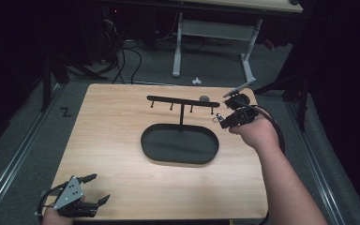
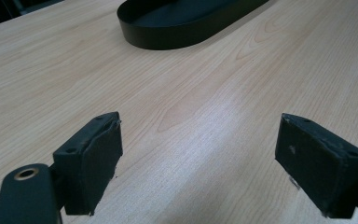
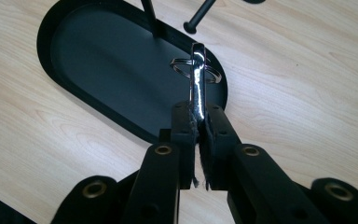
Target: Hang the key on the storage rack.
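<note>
A black oval tray (image 1: 144, 140) lies mid-table, and a thin post rises from its far rim to a horizontal hook bar (image 1: 183, 101). My right gripper (image 1: 221, 120) hovers by the bar's right end, shut on a shiny metal clip (image 3: 197, 79) that carries a key ring (image 3: 182, 70). In the right gripper view the clip stands over the tray's (image 3: 102, 60) end, with a hook peg (image 3: 198, 18) just beyond it. My left gripper (image 1: 99, 188) rests at the table's near left corner. It is open with nothing between its pads (image 2: 93, 154), and the tray (image 2: 168, 39) lies far ahead of it.
A small dark round object (image 1: 205, 98) sits on the table behind the bar's right end. Beyond the table's far edge stand white desk legs (image 1: 177, 51), floor cables (image 1: 122, 61) and a small white item (image 1: 196, 80). Bare wood (image 1: 112, 173) surrounds the tray.
</note>
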Demonstrator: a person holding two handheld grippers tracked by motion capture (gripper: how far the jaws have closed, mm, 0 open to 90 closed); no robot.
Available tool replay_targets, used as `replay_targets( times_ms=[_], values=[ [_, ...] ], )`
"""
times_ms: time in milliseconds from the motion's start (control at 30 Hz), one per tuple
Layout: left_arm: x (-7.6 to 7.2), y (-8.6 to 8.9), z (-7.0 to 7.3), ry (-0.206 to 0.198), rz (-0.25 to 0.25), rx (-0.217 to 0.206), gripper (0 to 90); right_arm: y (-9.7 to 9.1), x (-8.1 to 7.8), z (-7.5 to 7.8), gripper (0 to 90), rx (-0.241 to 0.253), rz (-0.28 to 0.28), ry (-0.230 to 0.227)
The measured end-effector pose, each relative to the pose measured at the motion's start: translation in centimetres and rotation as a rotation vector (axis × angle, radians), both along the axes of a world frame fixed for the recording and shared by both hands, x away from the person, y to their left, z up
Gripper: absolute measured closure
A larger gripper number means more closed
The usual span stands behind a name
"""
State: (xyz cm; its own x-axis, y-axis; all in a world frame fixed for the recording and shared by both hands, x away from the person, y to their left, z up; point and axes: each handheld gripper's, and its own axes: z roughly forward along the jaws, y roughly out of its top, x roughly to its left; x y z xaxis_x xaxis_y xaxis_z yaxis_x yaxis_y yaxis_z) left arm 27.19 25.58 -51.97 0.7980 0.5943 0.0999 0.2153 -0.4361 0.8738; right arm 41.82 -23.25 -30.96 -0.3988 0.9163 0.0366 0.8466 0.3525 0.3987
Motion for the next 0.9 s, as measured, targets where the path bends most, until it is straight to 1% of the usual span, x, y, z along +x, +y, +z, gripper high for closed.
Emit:
replay_targets(
  times_ms=[167,467,700,767,800,900],
  values=[
    [-0.2,0.0,0.0,-0.002,0.006,-0.002,15.3,0.2,0.4,0.1,84.7,-0.008,0.003,0.000],
    [-0.4,0.3,0.0,-0.006,0.015,-0.004,15.3,0.3,1.5,-0.1,84.7,0.008,-0.010,-0.001],
    [-0.4,0.4,0.0,-0.002,0.014,-0.003,15.3,0.8,2.3,0.5,84.6,0.007,-0.010,-0.009],
    [-0.4,0.4,0.0,-0.004,0.013,-0.002,15.3,0.9,2.4,0.5,84.7,0.004,-0.009,-0.010],
    [-0.4,0.4,0.0,-0.005,0.013,-0.004,15.3,1.1,2.7,0.5,84.7,0.010,-0.014,-0.017],
    [-0.4,0.4,0.0,-0.003,0.012,-0.003,15.3,1.1,2.9,0.4,84.7,0.005,-0.019,-0.014]
  ],
)
